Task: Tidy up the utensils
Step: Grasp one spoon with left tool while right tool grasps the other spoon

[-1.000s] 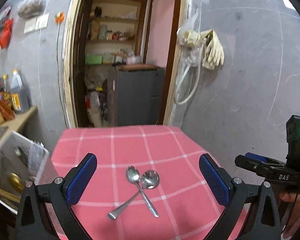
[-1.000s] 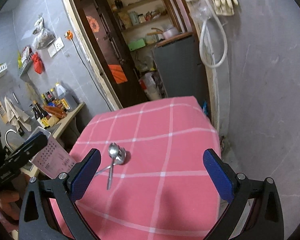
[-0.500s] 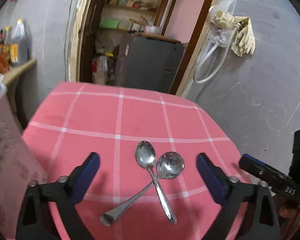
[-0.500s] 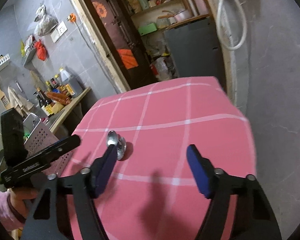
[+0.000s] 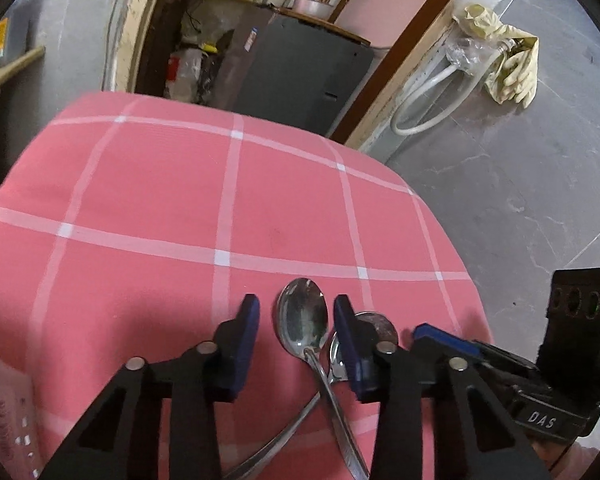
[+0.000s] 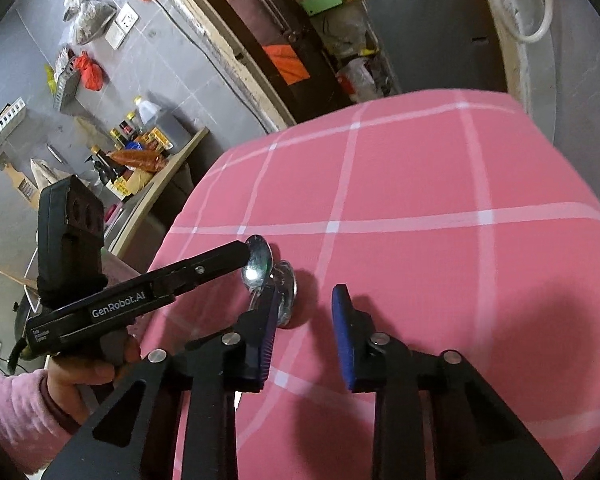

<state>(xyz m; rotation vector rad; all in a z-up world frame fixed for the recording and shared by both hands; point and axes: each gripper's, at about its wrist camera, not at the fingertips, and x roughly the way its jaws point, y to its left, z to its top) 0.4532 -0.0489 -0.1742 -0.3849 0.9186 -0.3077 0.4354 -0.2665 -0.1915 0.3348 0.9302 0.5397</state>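
Note:
Two steel spoons lie crossed on the pink checked tablecloth [image 5: 148,200]. In the left wrist view the oval-bowled spoon [image 5: 302,320] sits between the blue pads of my left gripper [image 5: 297,304], whose jaws are closing without touching it. The round-bowled spoon [image 5: 376,326] is partly hidden behind the right pad. My right gripper [image 6: 306,292] hovers low over the cloth beside the round-bowled spoon [image 6: 287,292]. Its jaws are closing with only cloth between them. The left gripper [image 6: 242,251] reaches in from the left over the oval-bowled spoon [image 6: 256,264]. The right gripper's tip [image 5: 424,330] shows at the right.
A pale perforated basket [image 5: 4,420] stands off the table's left edge. A shelf with bottles [image 6: 140,152] runs along the grey wall at left. A hand in a pink sleeve [image 6: 24,400] holds the left gripper. Beyond the table's far edge are a doorway and a grey cabinet [image 5: 300,68].
Both grippers have come down and forward to the spoons, and both pairs of jaws have narrowed from wide open. The spoons have not moved.

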